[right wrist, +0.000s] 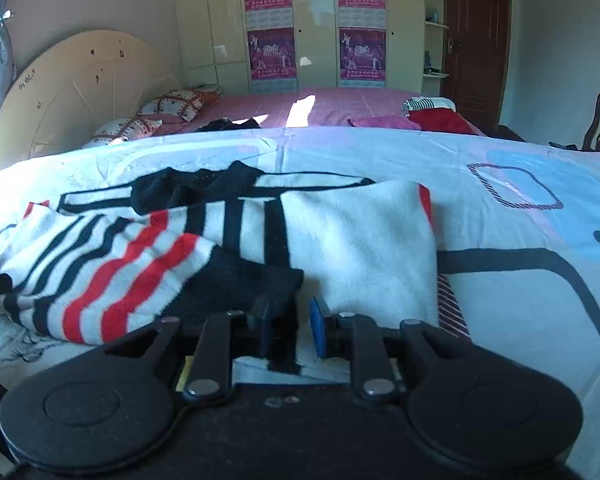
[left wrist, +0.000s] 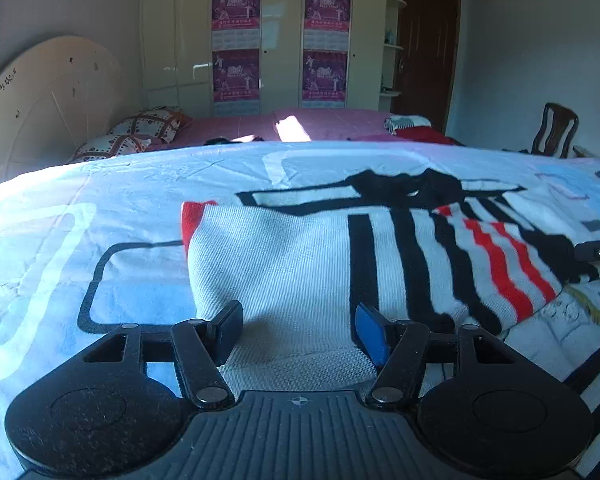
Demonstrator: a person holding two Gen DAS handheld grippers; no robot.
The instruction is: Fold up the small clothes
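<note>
White knit fabric with black and red stripes, the sweater (left wrist: 300, 256), is lying partly folded on the light blue patterned quilt (left wrist: 60, 216) covering the near end of the bed.

Left wrist view, left to right: the headboard (left wrist: 48, 96) is leaning at the far left, with two patterned pillows (left wrist: 140, 132) beside it on the pink sheet (left wrist: 332, 122). The left gripper (left wrist: 298, 330) is hovering over the near white edge of the sweater; its jaws are standing released and wide apart, with fabric lying between them but neither pad pressing on it. The striped part of the sweater is lying to the right, and a dark chair (left wrist: 556, 130) is standing at the far right.

Right wrist view, left to right: the striped sleeve is lying folded across the body of the sweater (right wrist: 360, 236). The right gripper (right wrist: 290, 330) is sitting at the near edge with its jaws narrowly spaced around a black and white fold; whether they are grasping it cannot be told.
</note>
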